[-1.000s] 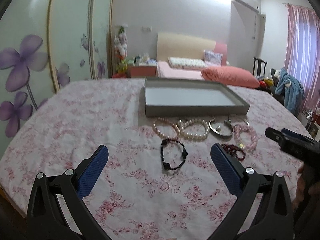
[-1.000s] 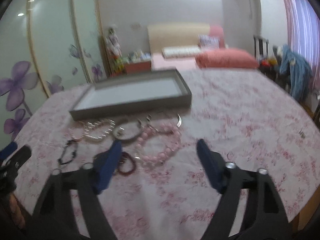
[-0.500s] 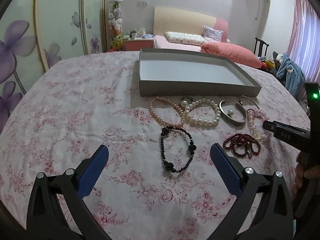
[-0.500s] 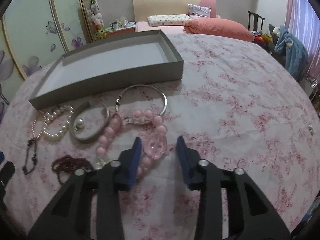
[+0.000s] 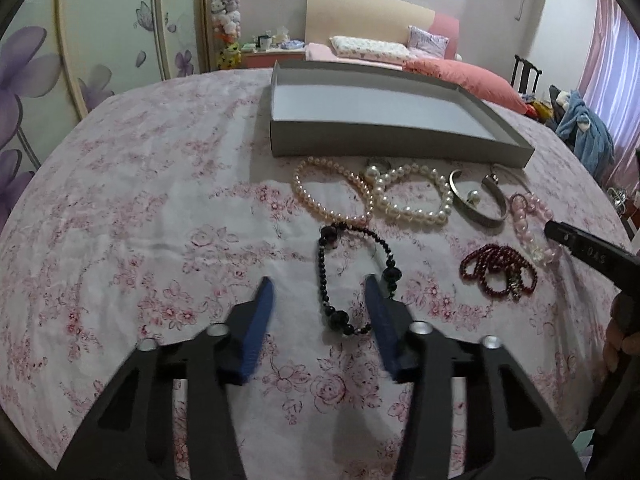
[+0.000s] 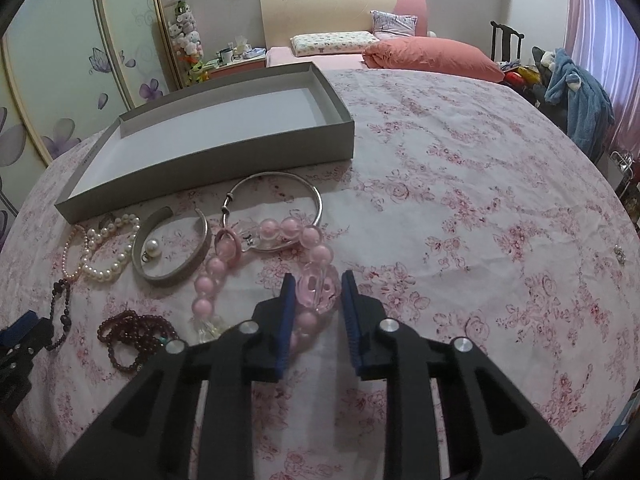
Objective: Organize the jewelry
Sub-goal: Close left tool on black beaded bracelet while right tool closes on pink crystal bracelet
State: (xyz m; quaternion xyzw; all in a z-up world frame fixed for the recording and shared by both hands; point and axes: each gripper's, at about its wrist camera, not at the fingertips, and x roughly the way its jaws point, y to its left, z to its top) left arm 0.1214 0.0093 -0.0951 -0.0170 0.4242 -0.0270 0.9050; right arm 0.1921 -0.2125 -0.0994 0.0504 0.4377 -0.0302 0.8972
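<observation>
Now both just closing: left gripper (image 5: 320,300) jaws apart around black beaded bracelet (image 5: 352,276), right gripper (image 6: 316,300) narrowing on pink bead bracelet (image 6: 316,284), contact unclear, near grey cardboard tray (image 6: 248,148); pickups imminent.

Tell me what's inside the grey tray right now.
Nothing visible: the grey tray shows only a bare pale floor. Its near wall hides a strip of that floor in both views. All the jewelry lies outside on the tablecloth.

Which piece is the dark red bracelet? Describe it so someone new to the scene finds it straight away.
Start at the grey tray on the floral cloth; the jewelry lies spread along its near wall. Nearest the camera, left of the pink bead bracelet and just right of the black bead bracelet, lies the dark red bracelet. It alone is a bunched multi-loop strand of tiny garnet-coloured beads.
</observation>
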